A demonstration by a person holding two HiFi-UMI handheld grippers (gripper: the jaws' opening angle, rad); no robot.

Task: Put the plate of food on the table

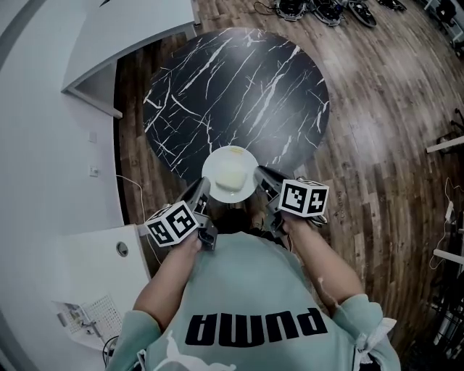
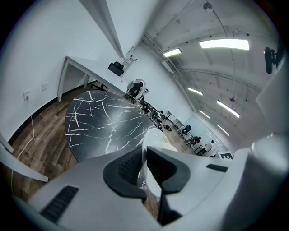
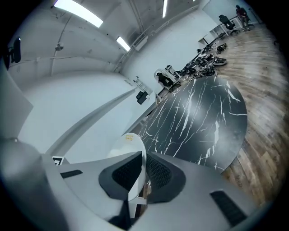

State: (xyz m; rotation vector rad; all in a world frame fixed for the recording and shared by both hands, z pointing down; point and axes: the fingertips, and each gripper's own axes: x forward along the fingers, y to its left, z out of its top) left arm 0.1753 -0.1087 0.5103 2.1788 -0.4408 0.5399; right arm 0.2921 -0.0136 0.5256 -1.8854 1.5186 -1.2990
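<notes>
One plate of food (image 1: 229,176), rim pinched by my left gripper (image 1: 202,190) and right gripper (image 1: 261,174), at the table (image 1: 239,80) edge.

You were working in an open-plan workroom of the lab or office type. The indicators were as follows. Long strip lights (image 2: 224,44) ran across a high white ceiling. The wood-plank floor (image 1: 384,145) carried a round table (image 1: 239,94) with a black marbled top, and white desks (image 2: 86,66) stood against plain white walls. Heaps of black equipment (image 1: 326,10) lay on the floor beyond the table. Office chairs (image 3: 224,20) stood at the far end. Wall sockets (image 1: 93,171) were set in the wall on your left.
</notes>
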